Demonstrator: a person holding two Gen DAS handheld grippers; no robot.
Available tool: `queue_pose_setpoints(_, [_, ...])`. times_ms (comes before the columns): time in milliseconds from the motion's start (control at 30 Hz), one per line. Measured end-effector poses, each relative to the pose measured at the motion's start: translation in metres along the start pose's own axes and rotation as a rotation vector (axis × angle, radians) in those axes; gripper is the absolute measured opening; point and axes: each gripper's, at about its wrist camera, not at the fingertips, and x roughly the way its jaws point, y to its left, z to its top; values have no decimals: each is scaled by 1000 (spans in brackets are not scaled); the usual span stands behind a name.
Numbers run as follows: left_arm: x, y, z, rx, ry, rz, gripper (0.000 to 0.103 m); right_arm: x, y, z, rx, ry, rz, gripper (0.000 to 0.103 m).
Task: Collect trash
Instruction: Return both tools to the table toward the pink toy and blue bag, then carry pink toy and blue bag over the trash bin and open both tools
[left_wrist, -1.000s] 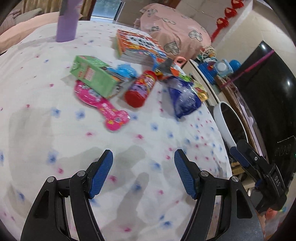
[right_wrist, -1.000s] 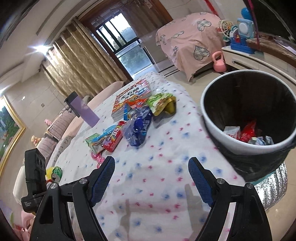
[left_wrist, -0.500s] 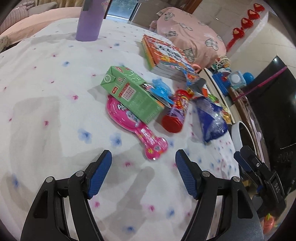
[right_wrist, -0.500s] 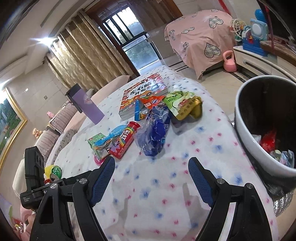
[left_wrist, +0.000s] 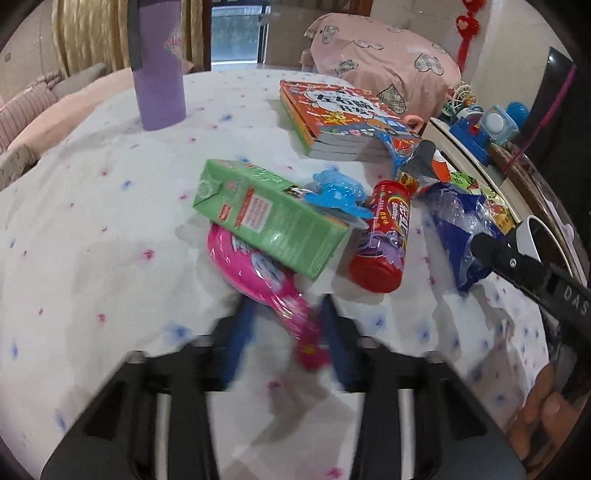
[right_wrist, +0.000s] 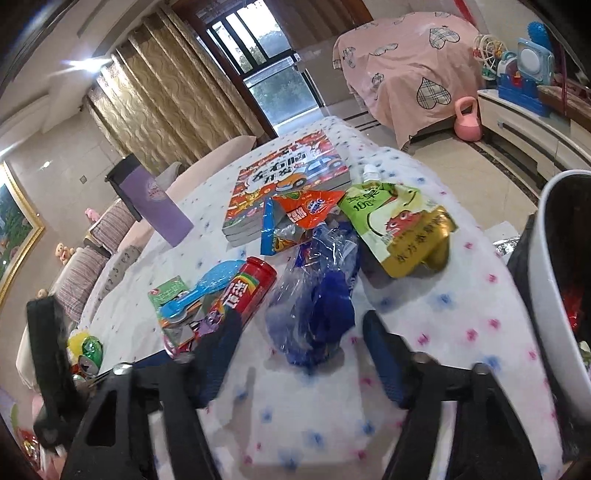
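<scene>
Trash: left hand-held gripper (left_wrist: 284, 325) closing around pink wrapper (left_wrist: 266, 277), right hand-held gripper (right_wrist: 301, 354) closing around blue bag (right_wrist: 317, 302).

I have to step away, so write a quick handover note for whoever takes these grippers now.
Left gripper: jaws closing around the handle of the pink plastic paddle-shaped toy pack; grip not confirmed.
Right gripper: jaws closing around the crumpled blue plastic bag, pads not yet pressing.
Done: the white bin with black liner, right of the table, already holds some wrappers.
Left: green carton, red snack tube, orange wrapper, green-gold drink pouch.
</scene>
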Motion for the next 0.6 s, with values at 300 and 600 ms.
queue_pose_setpoints(300, [-28,21,-23,-56,18,-123,6,-23,8,-18,-30,-16,18,27])
queue_pose_setpoints(600, [-65,-6,-47,-11,8,-216,3,-72,12,-40,-29,-56,45,26])
